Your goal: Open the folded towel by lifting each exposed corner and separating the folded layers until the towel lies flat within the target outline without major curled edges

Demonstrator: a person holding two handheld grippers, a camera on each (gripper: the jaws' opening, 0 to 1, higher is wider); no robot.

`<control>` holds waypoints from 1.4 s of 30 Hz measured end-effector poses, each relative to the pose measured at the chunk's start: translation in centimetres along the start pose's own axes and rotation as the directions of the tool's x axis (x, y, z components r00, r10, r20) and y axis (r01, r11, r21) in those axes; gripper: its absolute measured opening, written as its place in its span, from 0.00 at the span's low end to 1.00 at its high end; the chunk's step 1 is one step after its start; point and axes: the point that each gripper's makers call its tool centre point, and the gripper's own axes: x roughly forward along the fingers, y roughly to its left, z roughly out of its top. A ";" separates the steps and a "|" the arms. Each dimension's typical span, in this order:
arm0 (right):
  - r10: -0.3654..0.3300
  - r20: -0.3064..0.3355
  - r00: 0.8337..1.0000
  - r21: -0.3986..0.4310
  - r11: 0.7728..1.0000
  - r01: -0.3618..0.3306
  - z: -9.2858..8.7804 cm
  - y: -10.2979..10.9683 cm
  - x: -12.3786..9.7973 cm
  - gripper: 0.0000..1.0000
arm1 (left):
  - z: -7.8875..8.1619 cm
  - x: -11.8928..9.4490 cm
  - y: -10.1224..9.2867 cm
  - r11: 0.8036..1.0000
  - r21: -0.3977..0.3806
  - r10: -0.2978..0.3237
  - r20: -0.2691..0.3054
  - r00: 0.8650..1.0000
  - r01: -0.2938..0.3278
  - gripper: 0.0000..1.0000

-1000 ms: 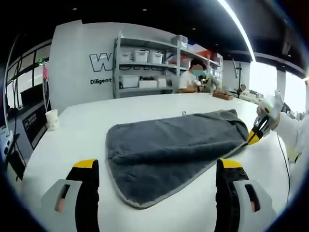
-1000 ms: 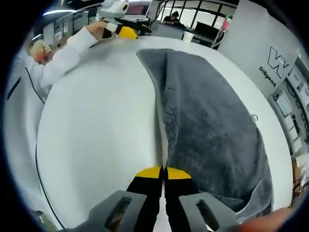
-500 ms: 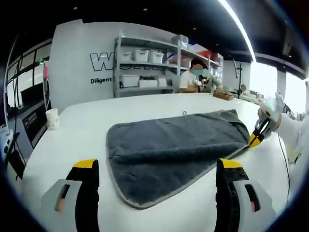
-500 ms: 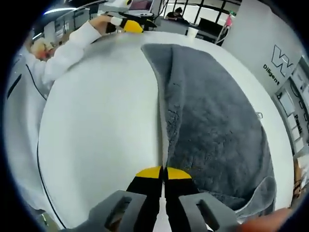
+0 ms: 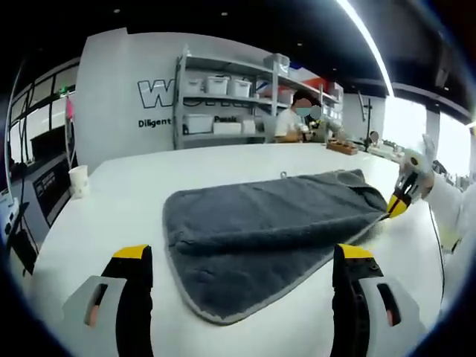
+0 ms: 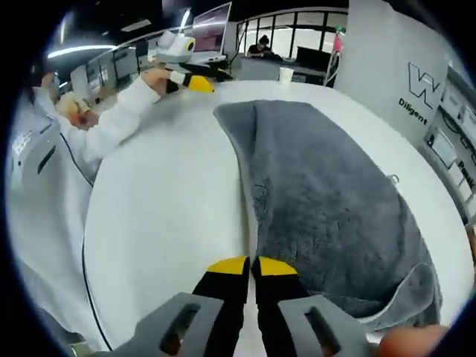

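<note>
Right claw [image 6: 251, 265] pinched shut on towel [image 6: 327, 201] edge at near corner; left claw [image 5: 242, 256] wide open, empty, facing towel on tabletop [image 5: 119, 197]. Lift slowly, peeling top layer clear before spreading flat.

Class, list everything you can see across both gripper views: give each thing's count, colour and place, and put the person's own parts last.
towel: one, grey, folded, on the table.
table: one, white, under the towel.
paper cup: one, white, table's far edge.
shelving unit: one, grey, holding white bins, by the wall.
seated person: one, beside the shelving.
left gripper: one, black jaws with yellow tips, spread apart.
right gripper: one, same colours, jaws closed on the towel's edge.
sleeve: one, white, behind the left gripper.
</note>
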 end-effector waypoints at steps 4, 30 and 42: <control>0.010 0.024 1.000 0.008 1.000 -0.010 0.0 0.5 -0.8 0.04 | -0.2 0.1 0.2 1.000 -0.006 0.002 -0.007 1.000 -0.002 1.00; -0.432 0.382 0.817 0.277 0.897 0.344 0.6 -5.3 -10.7 0.79 | -1.6 0.5 1.0 0.999 -0.031 0.007 -0.060 0.998 -0.009 1.00; -0.554 0.379 0.741 0.384 0.823 0.418 -1.6 -7.6 -12.0 0.99 | -2.2 0.3 2.1 0.998 -0.063 0.018 -0.078 0.997 -0.023 1.00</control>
